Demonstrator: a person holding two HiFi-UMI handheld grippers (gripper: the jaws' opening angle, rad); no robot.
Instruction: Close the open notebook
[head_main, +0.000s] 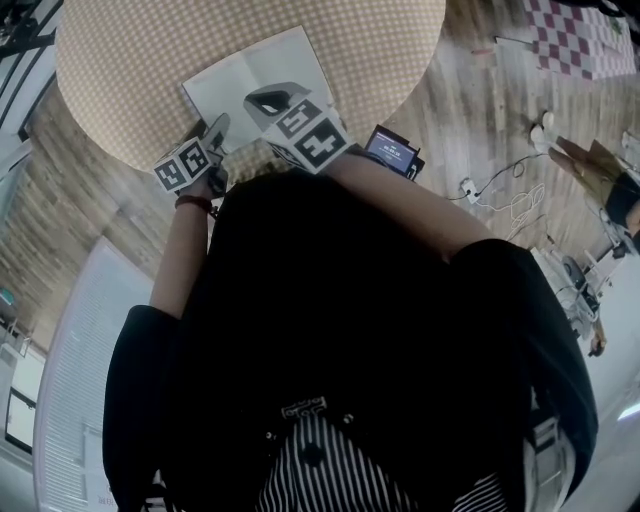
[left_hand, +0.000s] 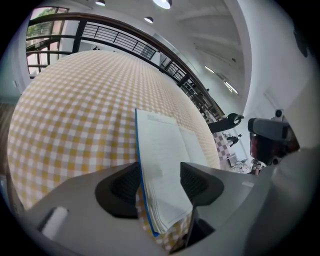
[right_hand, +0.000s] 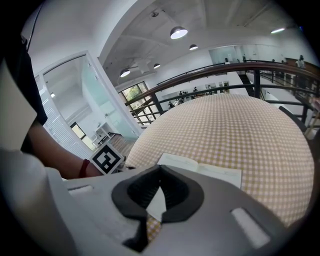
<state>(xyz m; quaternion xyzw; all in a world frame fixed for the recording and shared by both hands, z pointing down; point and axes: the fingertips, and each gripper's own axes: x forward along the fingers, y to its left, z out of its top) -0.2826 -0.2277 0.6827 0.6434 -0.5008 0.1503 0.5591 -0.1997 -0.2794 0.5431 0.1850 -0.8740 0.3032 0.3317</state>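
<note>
**Head view, left to right.** Your left gripper (head_main: 216, 130) sits at the near left corner of the open white-paged notebook with a blue cover edge (head_main: 255, 75). The notebook lies on the near part of the round table covered in yellow-and-white checked cloth (head_main: 120, 60), close to the rim beside you.

In the left gripper view the jaws stand moderately apart, astride that corner. The blue edge runs just beside the left pad (left_hand: 122, 187), and the stacked leaves fill the gap. This placement probably readies the left half to be swung over the fold. You cannot tell from here whether the pads already press it.

Your right gripper (head_main: 268, 98) is over the notebook's near edge, right of the left gripper. In its own view the jaws are drawn together with the tips meeting, and only a white wedge of page shows through the hollow behind them. Closed like this, it likely serves as a hold-down so the book does not slide.

**Count:**
- one notebook
- one table
- two grippers
- one dark red wristband (head_main: 193, 203) on your left wrist
- one small dark screen device (head_main: 392, 150) on the wooden floor, right of the table
</note>
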